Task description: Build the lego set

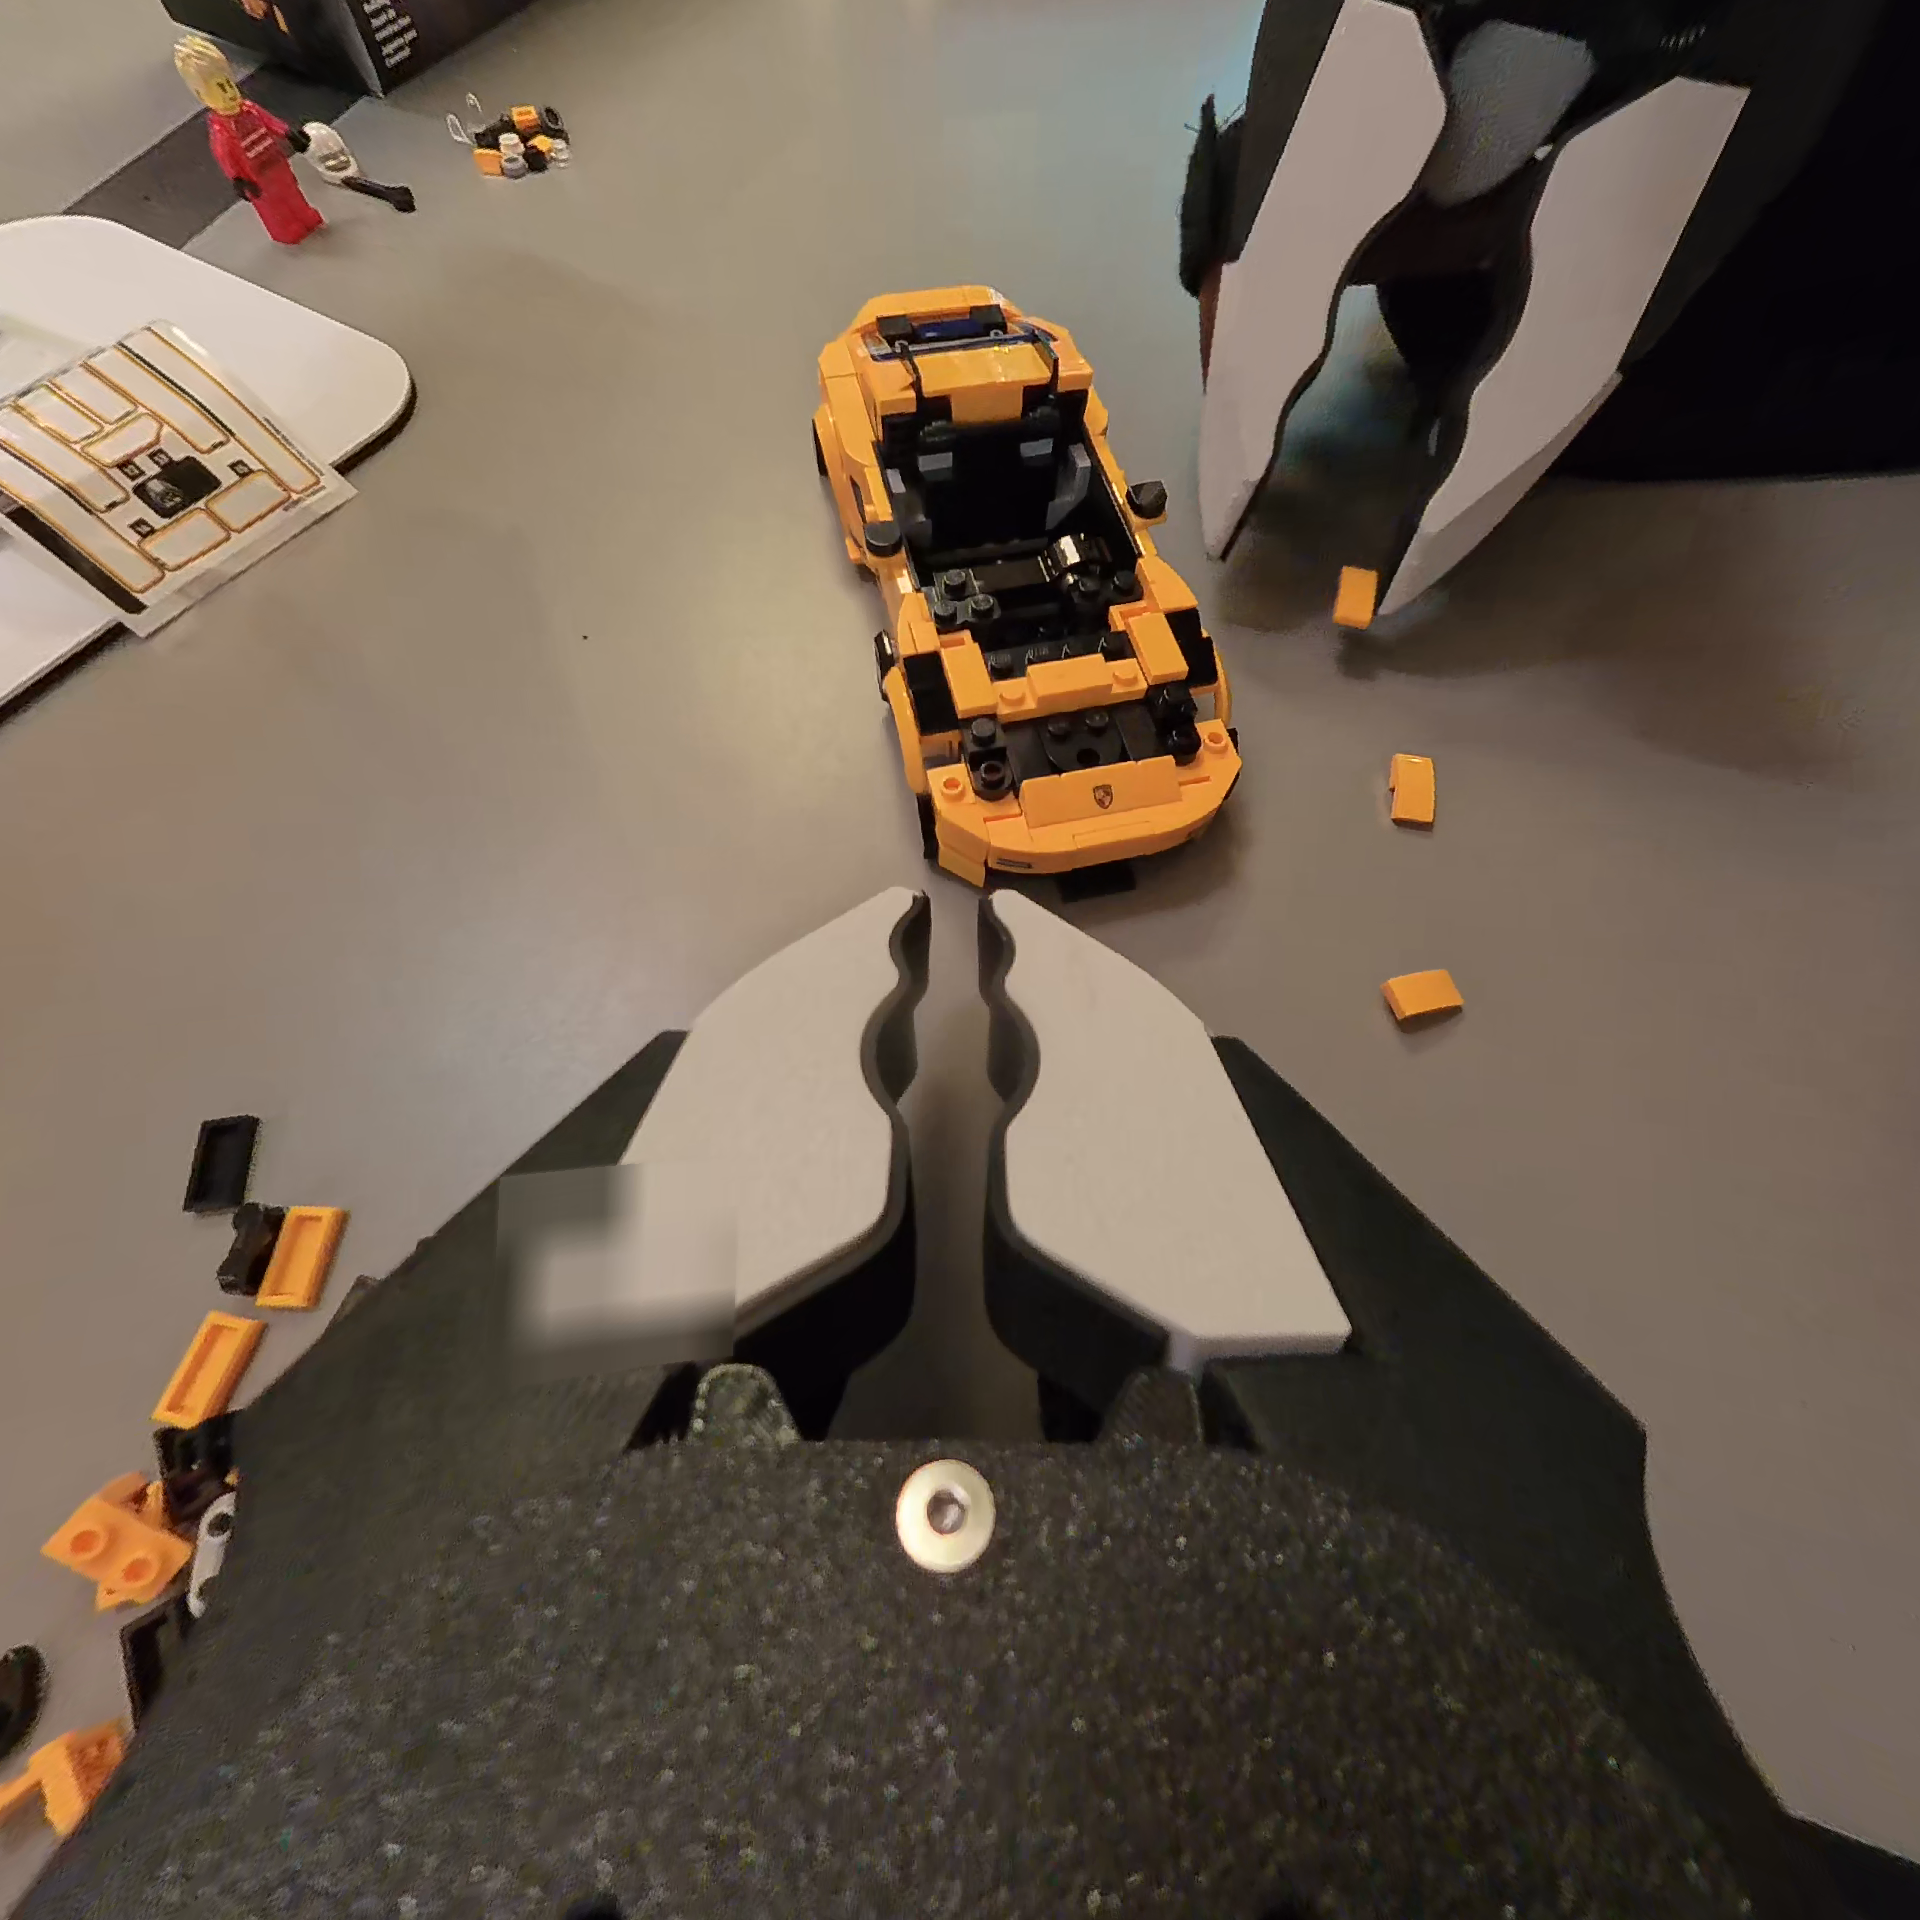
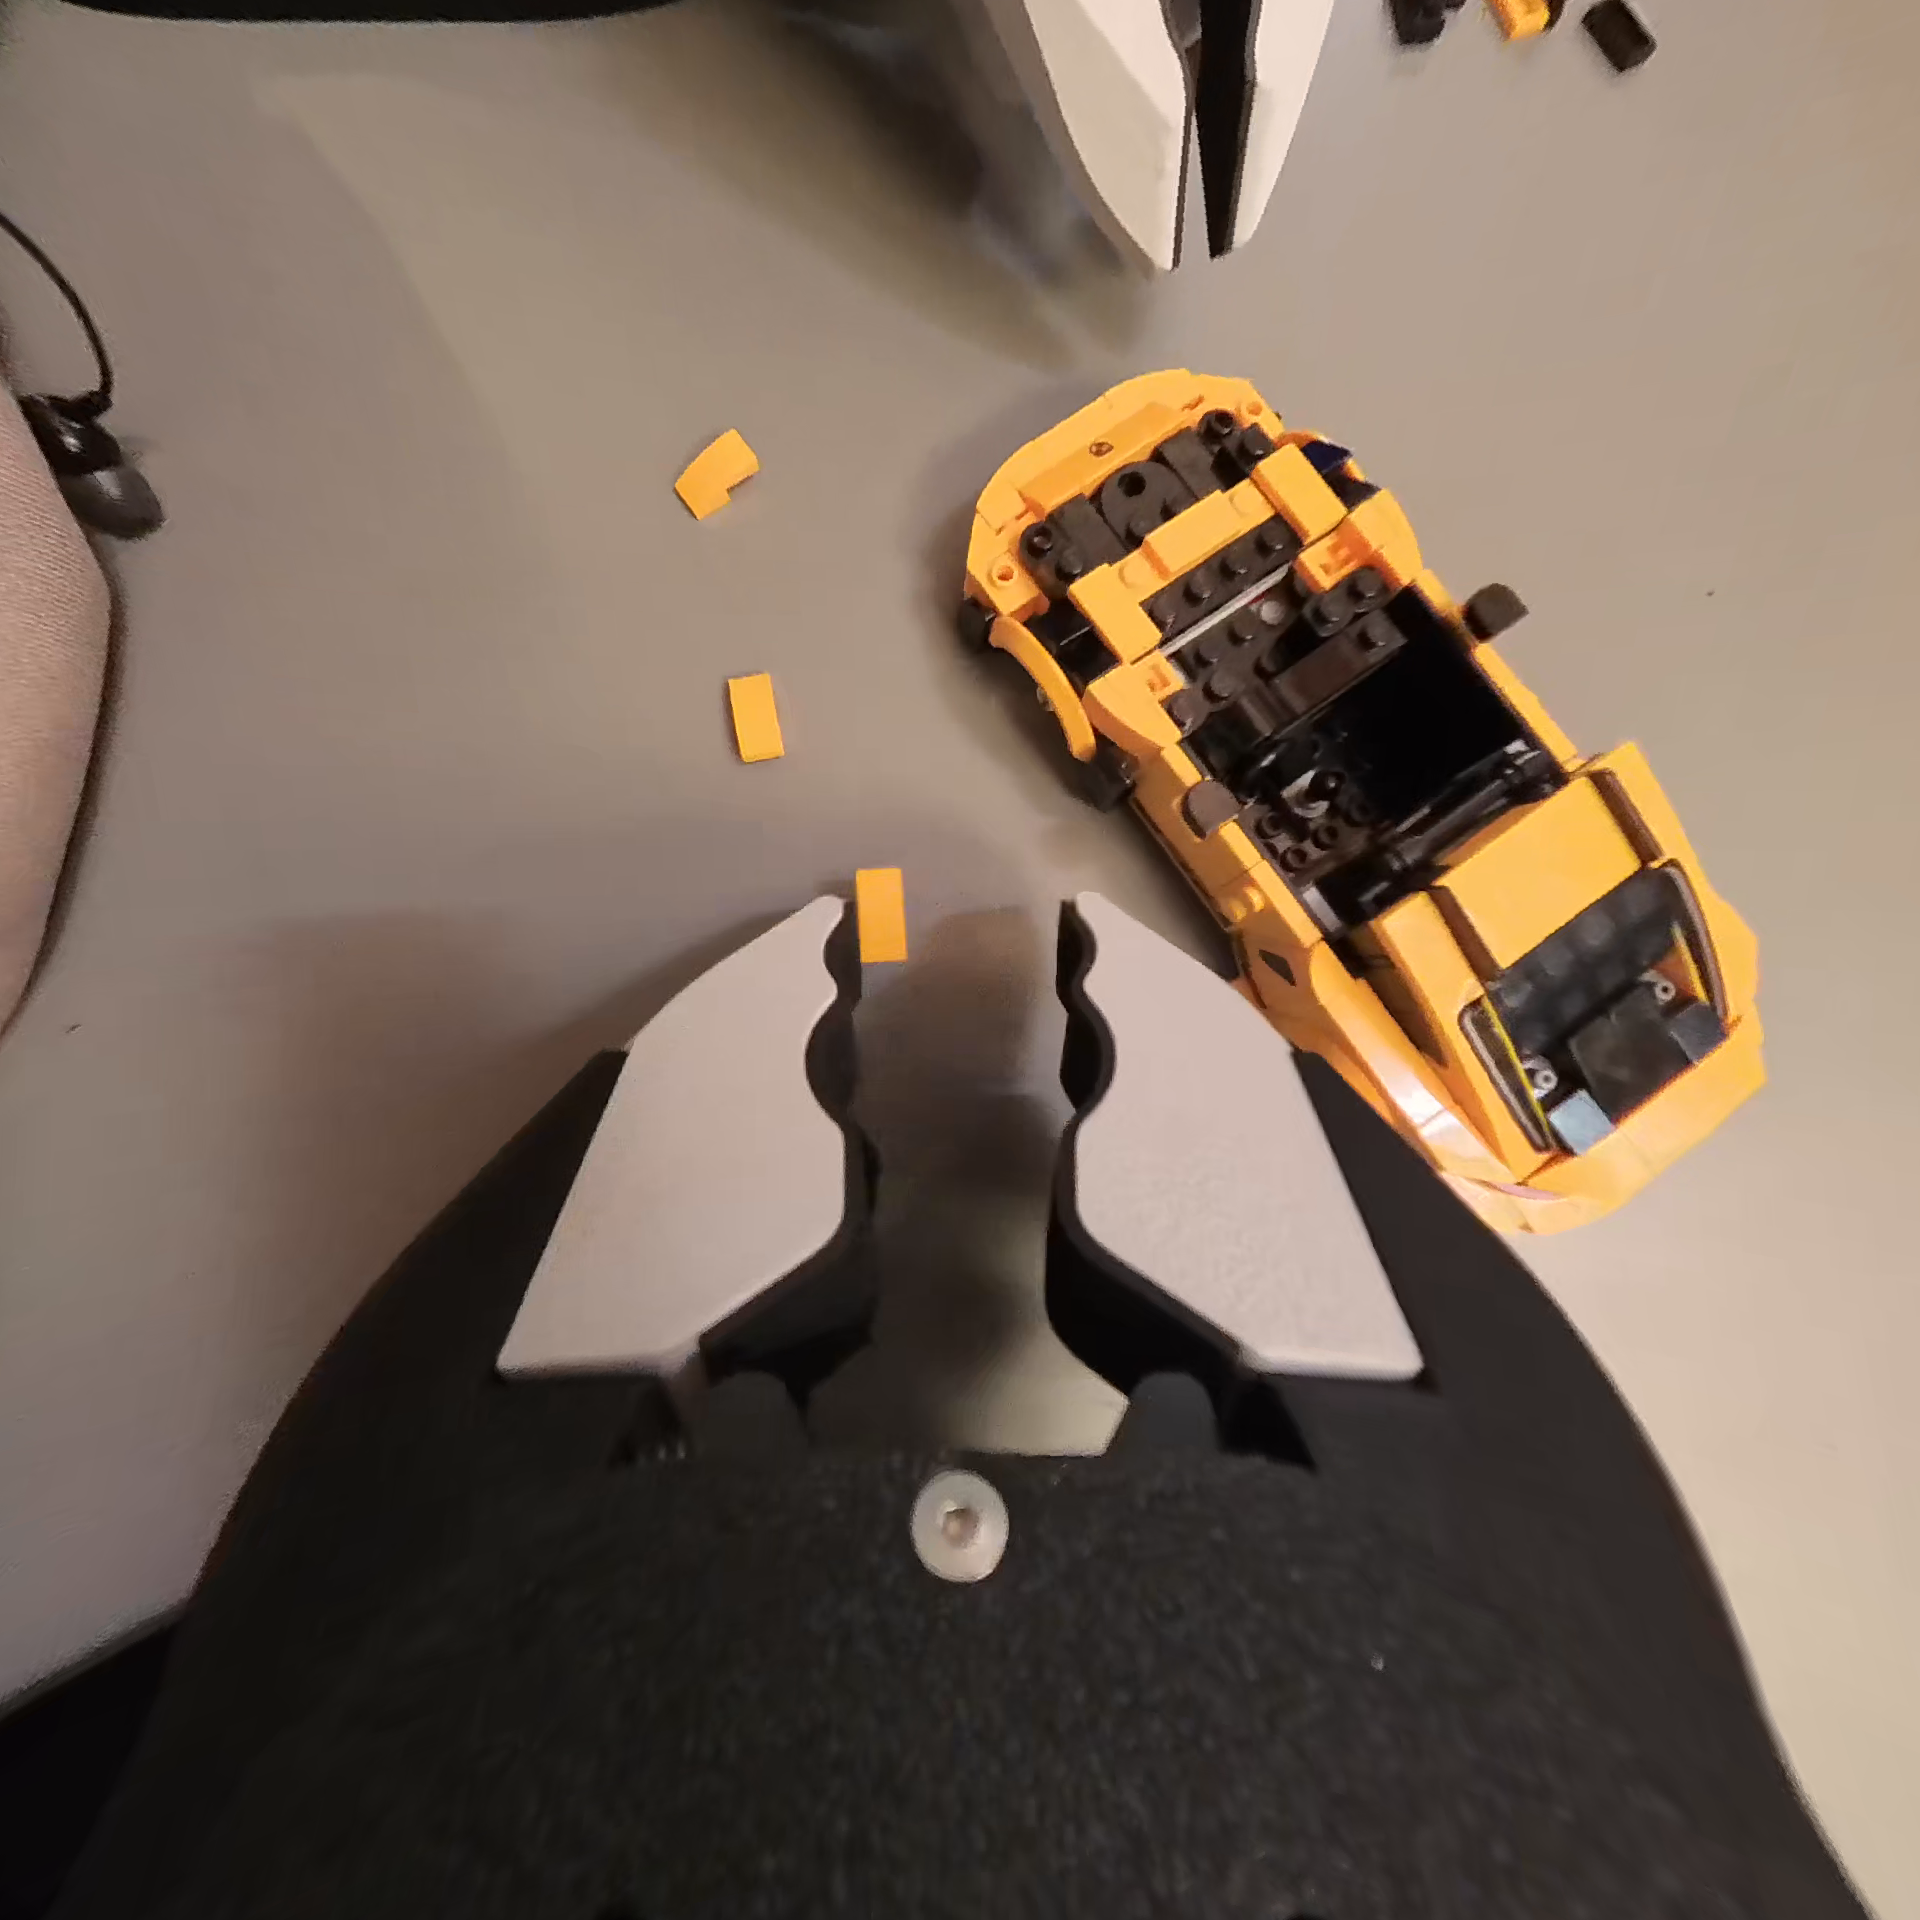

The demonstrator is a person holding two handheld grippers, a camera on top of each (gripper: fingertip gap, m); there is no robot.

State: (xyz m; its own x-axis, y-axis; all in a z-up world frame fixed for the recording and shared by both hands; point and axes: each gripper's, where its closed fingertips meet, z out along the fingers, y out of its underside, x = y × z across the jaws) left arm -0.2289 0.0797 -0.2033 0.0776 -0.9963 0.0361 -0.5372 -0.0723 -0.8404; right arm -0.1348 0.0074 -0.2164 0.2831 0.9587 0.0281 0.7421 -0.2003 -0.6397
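An orange and black lego car point(image 1: 1029, 623) with an open cockpit stands on the grey table, its nose toward my left gripper point(image 1: 954, 909). That gripper is shut and empty, just short of the car's nose. My right gripper point(image 2: 956, 914) is open, low over the table beside the car point(image 2: 1351, 790). A small orange tile point(image 2: 880, 914) lies between its jaws against the left fingertip; it also shows in the left wrist view point(image 1: 1354, 595). Two more orange tiles point(image 2: 753, 719) point(image 2: 715, 473) lie farther along the car's side. The left gripper point(image 2: 1195, 208) shows beyond the car.
A red minifigure point(image 1: 260, 156) stands at the far left by a small pile of parts point(image 1: 520, 135). A sticker sheet point(image 1: 156, 468) lies on a white booklet point(image 1: 260, 312). Loose orange and black pieces point(image 1: 208, 1351) lie left of my left gripper. A black cable point(image 2: 83, 457) lies at the table's edge. Tip to tip, the grippers are about 12 cm apart. The red minifigure point(image 1: 260, 156) is about 30 cm from my right fingertips.
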